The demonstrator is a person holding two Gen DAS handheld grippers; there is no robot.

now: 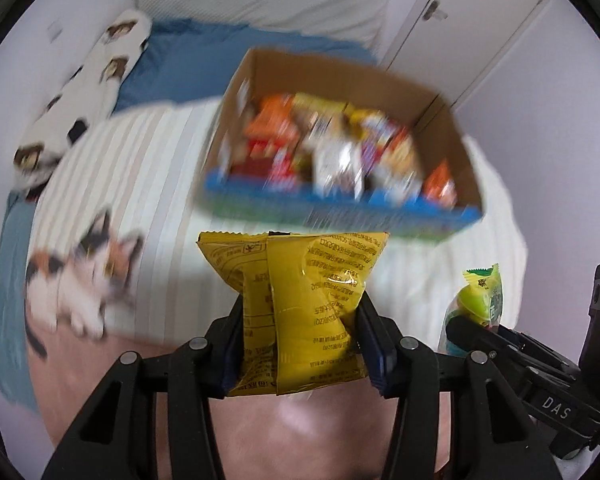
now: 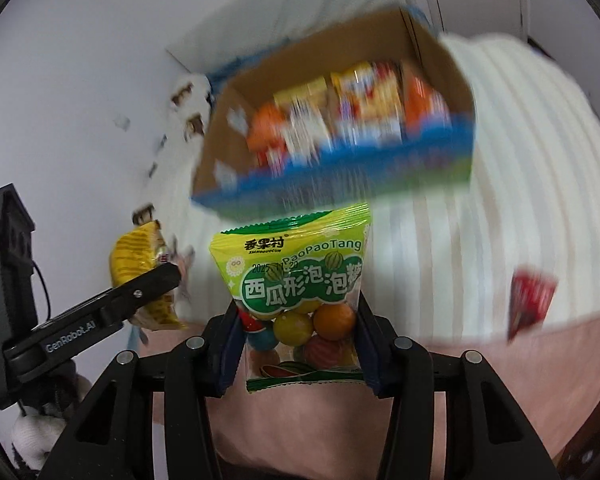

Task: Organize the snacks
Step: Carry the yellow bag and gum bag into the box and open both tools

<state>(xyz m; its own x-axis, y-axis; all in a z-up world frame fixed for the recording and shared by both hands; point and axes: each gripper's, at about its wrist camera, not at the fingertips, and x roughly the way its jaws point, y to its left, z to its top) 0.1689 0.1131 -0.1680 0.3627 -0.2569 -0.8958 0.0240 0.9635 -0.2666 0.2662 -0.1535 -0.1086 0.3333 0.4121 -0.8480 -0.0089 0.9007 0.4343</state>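
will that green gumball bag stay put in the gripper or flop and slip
Probably holds: the right gripper is shut on the green gumball bag. Its film looks glossy, so maybe slippery. The round gumballs inside could shift, though the top stands upright.

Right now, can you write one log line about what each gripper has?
left gripper: shut on yellow snack bag | right gripper: shut on gumball bag | cardboard box: ahead, on bed, holds snacks
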